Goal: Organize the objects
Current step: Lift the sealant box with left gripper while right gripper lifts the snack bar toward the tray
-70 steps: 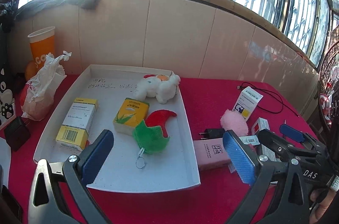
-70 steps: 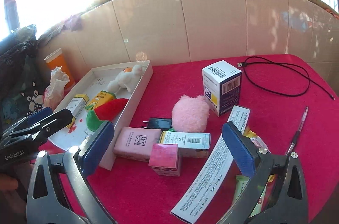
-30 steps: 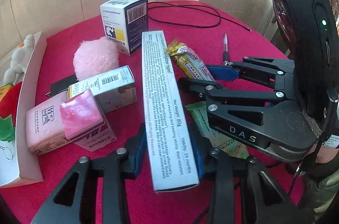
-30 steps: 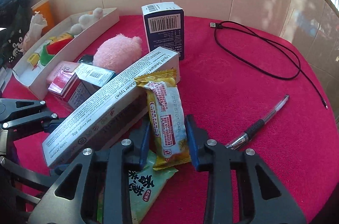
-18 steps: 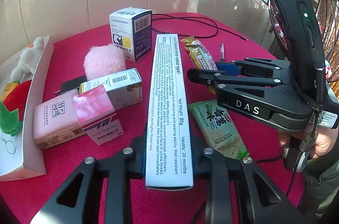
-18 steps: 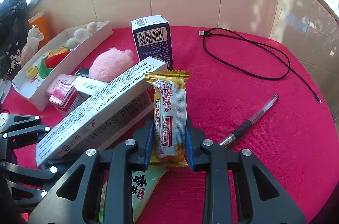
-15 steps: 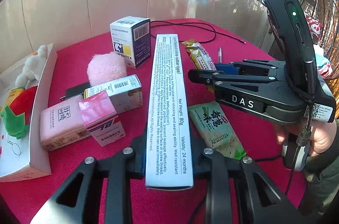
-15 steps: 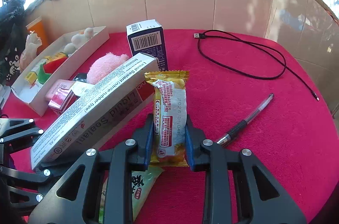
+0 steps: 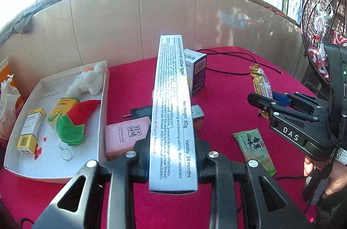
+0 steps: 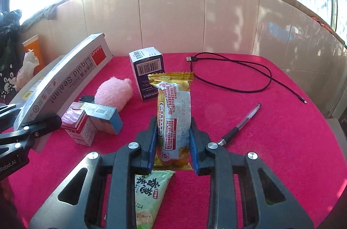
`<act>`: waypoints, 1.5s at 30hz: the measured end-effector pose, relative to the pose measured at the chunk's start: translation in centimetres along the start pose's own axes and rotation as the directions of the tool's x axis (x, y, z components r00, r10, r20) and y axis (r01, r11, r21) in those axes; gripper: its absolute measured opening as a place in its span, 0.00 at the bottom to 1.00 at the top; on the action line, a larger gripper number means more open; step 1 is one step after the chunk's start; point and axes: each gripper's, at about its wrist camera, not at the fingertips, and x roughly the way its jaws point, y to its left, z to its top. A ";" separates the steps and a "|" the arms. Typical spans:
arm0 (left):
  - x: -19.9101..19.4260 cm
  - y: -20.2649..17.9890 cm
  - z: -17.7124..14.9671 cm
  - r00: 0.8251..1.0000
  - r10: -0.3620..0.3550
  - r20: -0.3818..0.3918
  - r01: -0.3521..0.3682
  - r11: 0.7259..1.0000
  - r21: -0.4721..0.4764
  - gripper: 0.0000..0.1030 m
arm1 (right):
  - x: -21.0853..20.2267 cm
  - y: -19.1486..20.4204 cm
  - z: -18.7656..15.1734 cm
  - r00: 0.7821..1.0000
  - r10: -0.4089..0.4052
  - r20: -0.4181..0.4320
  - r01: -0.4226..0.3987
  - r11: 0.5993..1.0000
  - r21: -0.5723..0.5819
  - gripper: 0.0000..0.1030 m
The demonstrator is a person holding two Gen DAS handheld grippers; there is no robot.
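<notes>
Left wrist view: the left gripper (image 9: pixel 172 155) is clamped on a long sealant box (image 9: pixel 171 103), held above the red table (image 9: pixel 227 86), long axis pointing away toward the wall. A white tray (image 9: pixel 104 99) of toys is seen at left; a pink box (image 9: pixel 125 135) and green packet (image 9: pixel 253 146) lie below.

Right wrist view: the right gripper (image 10: pixel 172 140) is closed on a yellow snack packet (image 10: pixel 173 116), long axis pointing away. A pen (image 10: pixel 240 125), cable (image 10: pixel 249 77) and pink plush (image 10: pixel 113 92) are noted nearby.

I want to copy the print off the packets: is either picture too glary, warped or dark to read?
Left wrist view: windows blown out white, sealant box half in shade, print readable, straight wall edges bowed. Right wrist view: same window glare, yellow snack bar sunlit and sharp, green packet shaded beneath the fingers.
</notes>
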 end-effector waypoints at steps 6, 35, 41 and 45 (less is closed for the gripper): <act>-0.5 0.9 -0.4 1.000 0.004 0.009 -0.004 1.000 -0.019 0.27 | -1.2 1.4 0.9 0.999 0.019 0.033 -0.019 1.000 0.001 0.25; -2.2 4.6 -0.5 0.999 0.007 0.042 -0.003 0.995 -0.099 0.27 | -2.3 4.9 2.1 0.996 0.082 0.024 -0.082 0.997 -0.013 0.25; -2.5 5.8 -0.6 0.999 0.014 0.052 -0.007 0.992 -0.127 0.27 | -2.3 5.9 2.2 0.996 0.093 0.017 -0.092 0.996 -0.019 0.25; -2.8 6.5 -0.6 0.998 0.020 0.060 -0.011 0.990 -0.142 0.27 | -2.4 6.6 2.5 0.995 0.103 0.020 -0.102 0.994 -0.027 0.25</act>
